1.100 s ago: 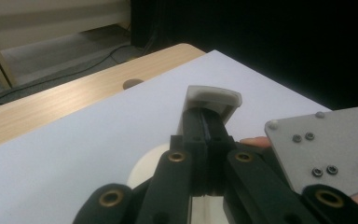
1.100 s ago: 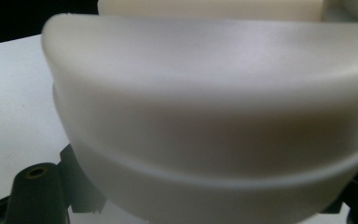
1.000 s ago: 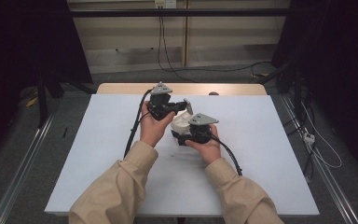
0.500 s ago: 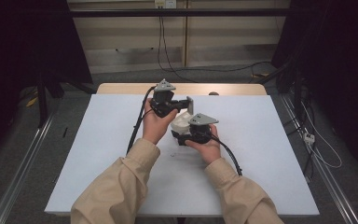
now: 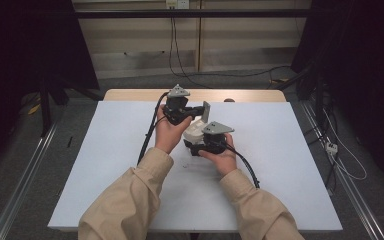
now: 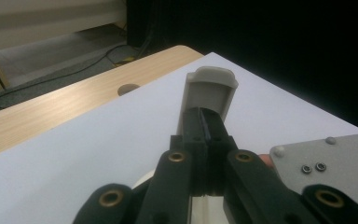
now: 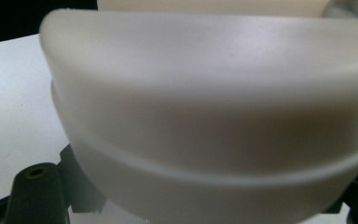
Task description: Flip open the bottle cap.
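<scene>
Progress: white container (image 5: 194, 131) lifted off the counter (image 5: 280, 150), not yet opened.
Left gripper (image 6: 205, 126): clamped on its upright flap (image 6: 209, 91).
Right gripper (image 5: 200, 145): grips the body; jaw gap hidden.
Left to do: likely pulling the flap free.

Two pale plastic pieces held above the middle of the table

A white rounded container (image 5: 194, 131) sits just above the white table surface (image 5: 280, 150), clamped between the jaws of the right gripper (image 5: 198, 148); in the right gripper view its smooth, curved, matte wall (image 7: 214, 116) has a shallow ridge running round it near the bottom. A flat, pale grey lid-like piece (image 5: 206, 111) stands nearly upright just above the container, pinched at its lower edge by the closed jaws of the left gripper (image 6: 206, 135); in the left gripper view it shows a rounded top and a raised rim (image 6: 210, 86).
</scene>
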